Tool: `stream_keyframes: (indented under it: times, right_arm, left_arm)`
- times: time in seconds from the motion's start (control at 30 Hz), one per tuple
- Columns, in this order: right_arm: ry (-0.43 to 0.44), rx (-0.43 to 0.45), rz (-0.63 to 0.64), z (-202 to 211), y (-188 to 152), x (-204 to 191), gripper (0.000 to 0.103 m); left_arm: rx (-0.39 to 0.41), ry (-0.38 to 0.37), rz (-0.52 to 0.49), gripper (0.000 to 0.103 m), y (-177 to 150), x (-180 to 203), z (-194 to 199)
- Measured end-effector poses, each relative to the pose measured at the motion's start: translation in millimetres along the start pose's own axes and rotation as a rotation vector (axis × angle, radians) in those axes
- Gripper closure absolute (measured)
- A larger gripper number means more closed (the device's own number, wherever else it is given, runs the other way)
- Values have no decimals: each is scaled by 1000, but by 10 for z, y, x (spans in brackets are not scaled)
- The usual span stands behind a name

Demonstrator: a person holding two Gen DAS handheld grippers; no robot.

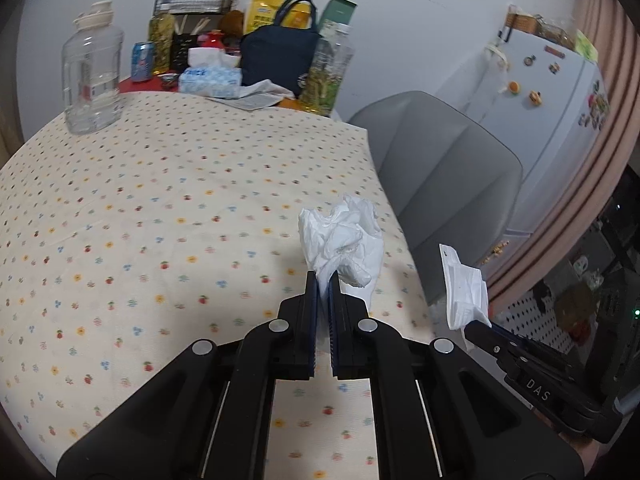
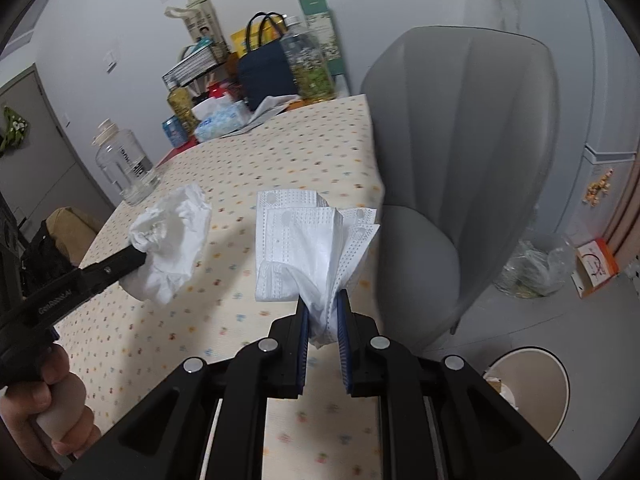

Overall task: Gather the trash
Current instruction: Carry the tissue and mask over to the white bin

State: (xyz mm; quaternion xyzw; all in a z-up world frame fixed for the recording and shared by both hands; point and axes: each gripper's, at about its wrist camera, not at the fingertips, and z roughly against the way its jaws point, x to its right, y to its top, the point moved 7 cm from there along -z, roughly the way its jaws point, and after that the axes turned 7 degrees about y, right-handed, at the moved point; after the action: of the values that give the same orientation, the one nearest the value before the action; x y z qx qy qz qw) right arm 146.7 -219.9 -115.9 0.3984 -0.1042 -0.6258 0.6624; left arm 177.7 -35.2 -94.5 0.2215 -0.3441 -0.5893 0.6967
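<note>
Each camera sits on a gripper and looks forward and down along its fingers, close above the worktop (image 1: pixel 160 200). The left view faces the far wall. The right view faces the grey chair (image 2: pixel 460 160). Both see the spotted worktop and the chair.

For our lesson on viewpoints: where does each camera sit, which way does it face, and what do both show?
Left wrist: on the left tongs, looking along them over the table; they clamp a crumpled tissue.
Right wrist: on the right tongs, facing the table's edge and grey chair; they clamp an embossed napkin; a hand shows.
Shared: both papers, both tongs, clear jug.
</note>
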Motion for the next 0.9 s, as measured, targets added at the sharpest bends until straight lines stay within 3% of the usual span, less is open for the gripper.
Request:
stream_keyframes:
  times: [0.53,0.9]
  right_arm:
    - [-124,81,-99,562,-136,958,89]
    - [-176,87,-202,686,-390,1604,89]
  left_arm:
    - [-30,-93,-196,97,-194,1170,-113]
    - [-82,-135,-321,97,-452,1896,-326]
